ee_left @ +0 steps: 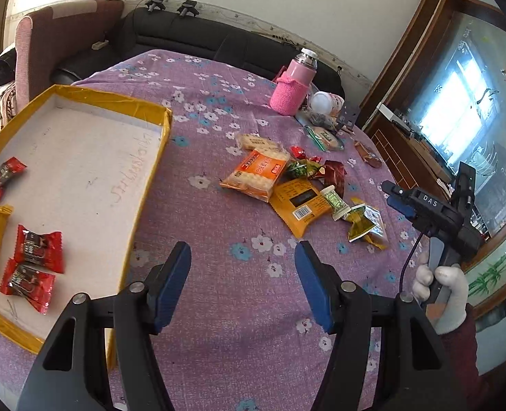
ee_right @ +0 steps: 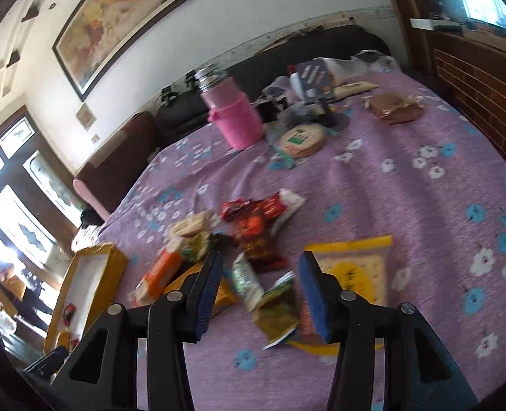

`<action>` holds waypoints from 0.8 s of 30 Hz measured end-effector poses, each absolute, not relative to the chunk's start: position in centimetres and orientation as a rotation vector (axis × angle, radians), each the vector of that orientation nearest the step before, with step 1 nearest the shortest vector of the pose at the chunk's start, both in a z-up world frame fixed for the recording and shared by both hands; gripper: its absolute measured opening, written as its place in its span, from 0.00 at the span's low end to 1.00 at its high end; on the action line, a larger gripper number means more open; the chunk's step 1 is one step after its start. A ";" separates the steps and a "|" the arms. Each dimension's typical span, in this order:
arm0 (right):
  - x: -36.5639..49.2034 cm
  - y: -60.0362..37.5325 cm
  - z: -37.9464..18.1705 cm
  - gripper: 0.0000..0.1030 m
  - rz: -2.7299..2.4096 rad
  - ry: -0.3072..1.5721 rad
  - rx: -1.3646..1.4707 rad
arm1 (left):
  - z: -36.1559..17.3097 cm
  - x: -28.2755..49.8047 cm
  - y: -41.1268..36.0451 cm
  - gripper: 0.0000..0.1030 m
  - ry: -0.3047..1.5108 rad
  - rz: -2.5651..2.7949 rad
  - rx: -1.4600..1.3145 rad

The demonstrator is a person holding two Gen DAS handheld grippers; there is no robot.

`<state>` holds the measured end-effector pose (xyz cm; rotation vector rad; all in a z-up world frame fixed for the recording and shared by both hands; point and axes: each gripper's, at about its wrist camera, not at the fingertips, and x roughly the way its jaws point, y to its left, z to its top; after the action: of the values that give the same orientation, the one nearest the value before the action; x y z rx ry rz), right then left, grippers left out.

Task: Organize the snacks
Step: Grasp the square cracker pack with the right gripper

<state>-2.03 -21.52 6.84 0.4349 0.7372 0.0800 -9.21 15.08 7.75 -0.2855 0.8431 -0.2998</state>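
The loose snack pile (ee_left: 297,188) lies on the purple cloth right of the yellow-rimmed tray (ee_left: 157,157). The right gripper (ee_right: 259,291), part-open and empty, hangs nearer it than the empty, part-open left gripper (ee_left: 242,281).

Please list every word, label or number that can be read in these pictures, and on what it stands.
"DAS": on the right gripper.
Handwriting on the tray floor: too faint to read.
Print and barcode on the snack packets: too small.
Right wrist view: all blurred.
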 end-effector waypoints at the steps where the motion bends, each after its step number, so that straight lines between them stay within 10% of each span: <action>1: -1.6 -22.5 6.6 0.49 0.051 0.742 0.435 | 7.5 -9.1 14.8 0.60 0.850 -0.302 -0.284; 10: 3.7 -23.4 1.8 0.49 -0.012 0.894 0.387 | 6.3 -8.8 13.6 0.60 0.882 -0.320 -0.267; 17: 2.8 -19.8 1.8 0.18 0.205 0.985 0.371 | 6.0 -8.7 14.3 0.60 0.874 -0.335 -0.298; 24: -1.3 -22.3 4.5 0.27 0.322 0.925 0.495 | 5.9 -9.2 14.4 0.60 0.866 -0.378 -0.290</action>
<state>-1.33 -22.35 4.46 0.4950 0.9245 0.3217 -9.20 14.44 5.85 -0.2896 0.8663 -0.3783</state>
